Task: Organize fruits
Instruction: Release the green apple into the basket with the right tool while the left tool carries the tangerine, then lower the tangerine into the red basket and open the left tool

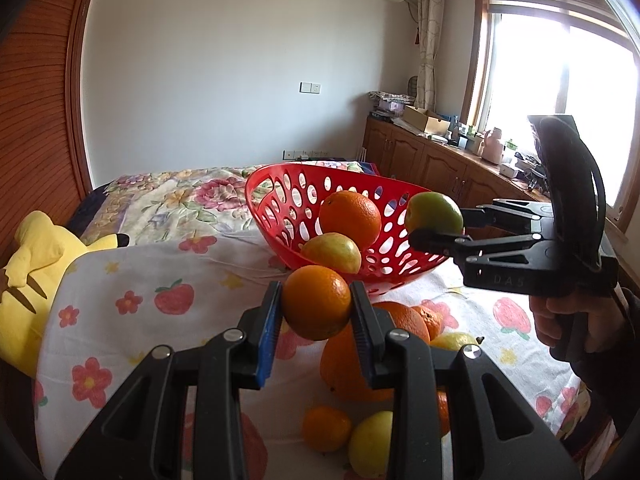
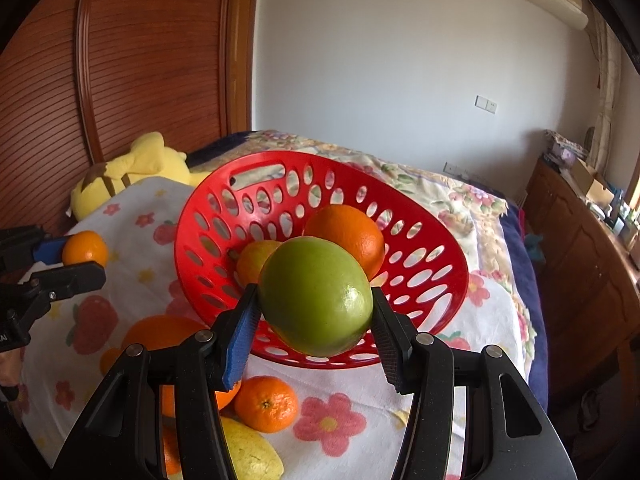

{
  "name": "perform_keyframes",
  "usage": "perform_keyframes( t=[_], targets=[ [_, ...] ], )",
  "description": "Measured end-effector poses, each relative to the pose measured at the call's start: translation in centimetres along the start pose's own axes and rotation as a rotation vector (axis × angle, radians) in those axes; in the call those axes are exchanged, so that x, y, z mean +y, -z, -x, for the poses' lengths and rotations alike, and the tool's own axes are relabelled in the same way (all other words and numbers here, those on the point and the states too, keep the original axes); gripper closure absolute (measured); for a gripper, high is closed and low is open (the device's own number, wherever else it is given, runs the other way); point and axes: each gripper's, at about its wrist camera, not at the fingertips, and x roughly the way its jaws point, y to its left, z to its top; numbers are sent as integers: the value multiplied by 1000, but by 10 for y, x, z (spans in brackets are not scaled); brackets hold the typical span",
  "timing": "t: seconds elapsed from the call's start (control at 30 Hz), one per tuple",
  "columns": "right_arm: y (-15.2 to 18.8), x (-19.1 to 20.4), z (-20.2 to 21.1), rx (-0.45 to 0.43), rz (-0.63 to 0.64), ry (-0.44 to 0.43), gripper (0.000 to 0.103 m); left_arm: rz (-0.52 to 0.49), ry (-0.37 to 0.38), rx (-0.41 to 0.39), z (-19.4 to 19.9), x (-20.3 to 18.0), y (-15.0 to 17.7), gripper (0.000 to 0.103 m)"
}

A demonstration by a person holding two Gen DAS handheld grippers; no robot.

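Note:
My left gripper (image 1: 316,308) is shut on a small orange (image 1: 317,302), held above the cloth in front of the red perforated basket (image 1: 280,204). It also shows in the right wrist view (image 2: 85,249). My right gripper (image 2: 316,312) is shut on a green apple (image 2: 316,296), held over the basket's near rim (image 2: 188,216); the apple shows at the basket's right edge in the left wrist view (image 1: 434,213). Inside the basket lie a large orange (image 1: 350,218) and a yellow-green fruit (image 1: 332,252).
Loose oranges (image 1: 360,356), a small tangerine (image 2: 266,403) and yellow lemons (image 1: 370,444) lie on the strawberry-print cloth (image 1: 140,320) on the bed. A yellow plush toy (image 1: 28,280) sits at the left by the wooden headboard. Wooden cabinets (image 1: 420,160) stand at the right.

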Motion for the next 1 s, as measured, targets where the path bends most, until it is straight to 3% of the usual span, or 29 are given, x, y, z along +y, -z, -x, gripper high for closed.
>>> perform_keyframes(
  t=[0.47,1.0],
  targets=[
    [5,-1,-10,6,-22,-50,48,-7,4,15,-22,-9,-13,72],
    [13,-27,36,-98,-92,-35,42,-38,27,35,-51,-31,-33,72]
  ],
)
